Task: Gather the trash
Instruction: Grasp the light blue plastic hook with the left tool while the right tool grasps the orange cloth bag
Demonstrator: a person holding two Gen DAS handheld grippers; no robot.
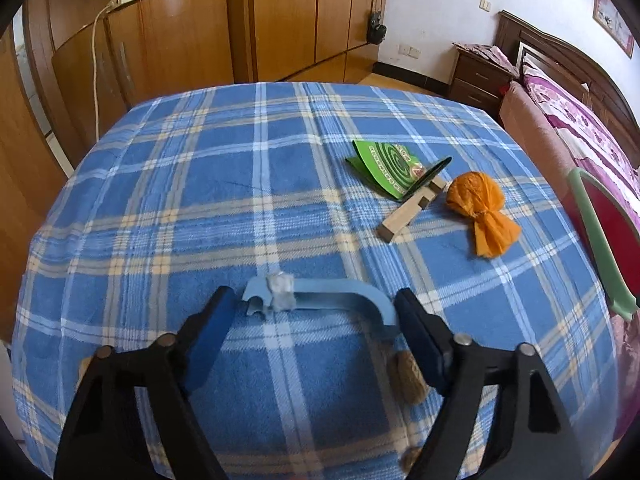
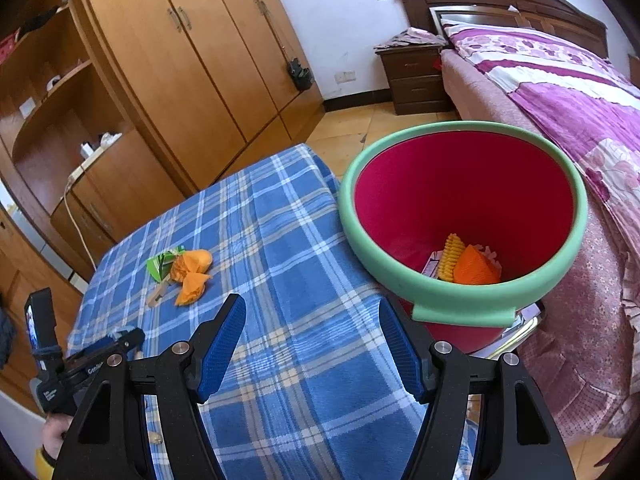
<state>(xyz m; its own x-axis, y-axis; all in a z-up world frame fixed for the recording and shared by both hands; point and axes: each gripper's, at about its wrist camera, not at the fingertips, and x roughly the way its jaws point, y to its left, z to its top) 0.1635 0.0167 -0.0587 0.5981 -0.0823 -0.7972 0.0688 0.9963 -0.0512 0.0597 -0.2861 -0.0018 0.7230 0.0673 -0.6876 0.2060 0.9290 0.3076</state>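
Observation:
My left gripper [image 1: 314,306] is open over the blue plaid table [image 1: 200,200]. A light blue plastic hook piece [image 1: 340,300] with a white crumpled wad [image 1: 281,290] on it lies between its fingertips. Farther right lie a green card packet [image 1: 394,168], a wooden block [image 1: 412,212] and an orange tied bag [image 1: 480,210]. My right gripper [image 2: 312,332] is open and empty above the table's right side, just left of the red bin with a green rim [image 2: 460,292]. The bin holds orange and yellow scraps [image 2: 468,266]. The left gripper also shows in the right wrist view [image 2: 120,340].
A brown nut-like lump [image 1: 408,376] lies by the left gripper's right finger. Wooden wardrobes [image 2: 180,60] stand behind the table. A bed with a purple cover [image 2: 560,92] and a nightstand [image 2: 416,76] are to the right.

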